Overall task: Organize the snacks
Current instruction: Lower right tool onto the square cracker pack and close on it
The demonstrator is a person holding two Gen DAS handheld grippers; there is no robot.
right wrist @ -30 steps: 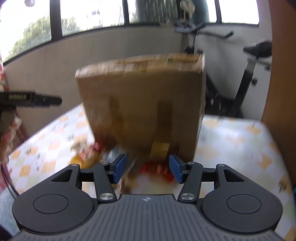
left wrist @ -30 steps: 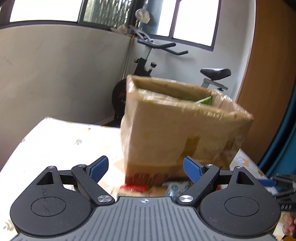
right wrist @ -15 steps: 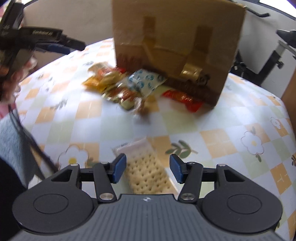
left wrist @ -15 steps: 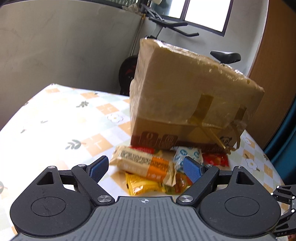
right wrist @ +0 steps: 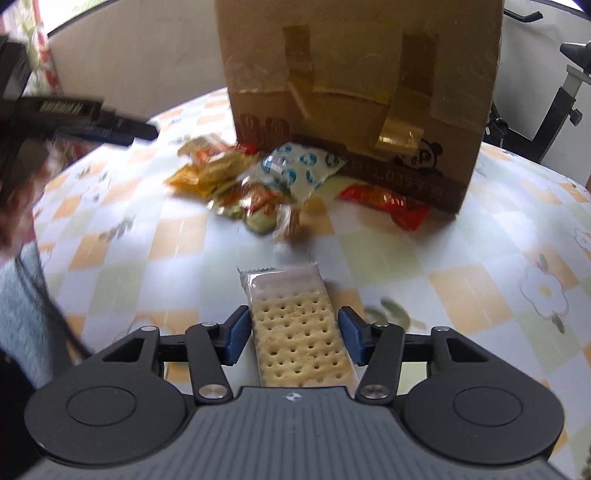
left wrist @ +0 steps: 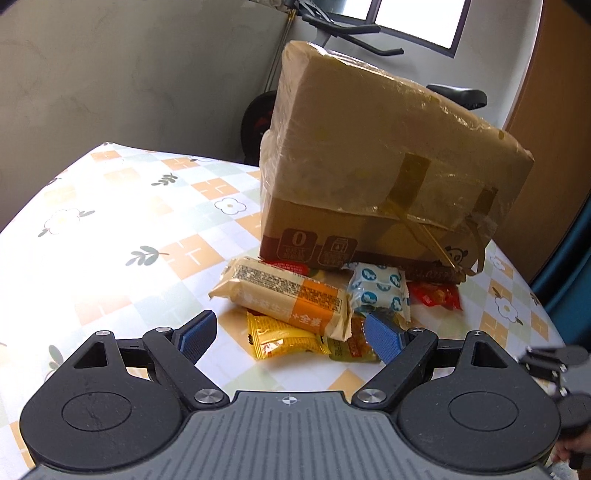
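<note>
A taped cardboard box (left wrist: 384,173) stands on the patterned tablecloth, also in the right wrist view (right wrist: 362,85). A pile of snack packets lies at its foot: a tan-and-orange biscuit bar (left wrist: 284,295), a yellow packet (left wrist: 284,339), a white-and-blue packet (left wrist: 380,291) and a red packet (left wrist: 436,295). My left gripper (left wrist: 291,336) is open just in front of the pile. A clear cracker pack (right wrist: 299,325) lies between the blue pads of my open right gripper (right wrist: 291,336), untouched by either pad. The pile shows blurred in the right wrist view (right wrist: 255,181).
The tablecloth (left wrist: 122,221) has orange and green squares with flowers. An exercise bike (left wrist: 347,29) stands behind the table by the wall. The left gripper's dark body (right wrist: 77,118) reaches in from the left in the right wrist view.
Both grippers have tilted down from the box toward the table. The snack pile came into the left view. The cracker pack now lies further in between the right gripper's pads.
</note>
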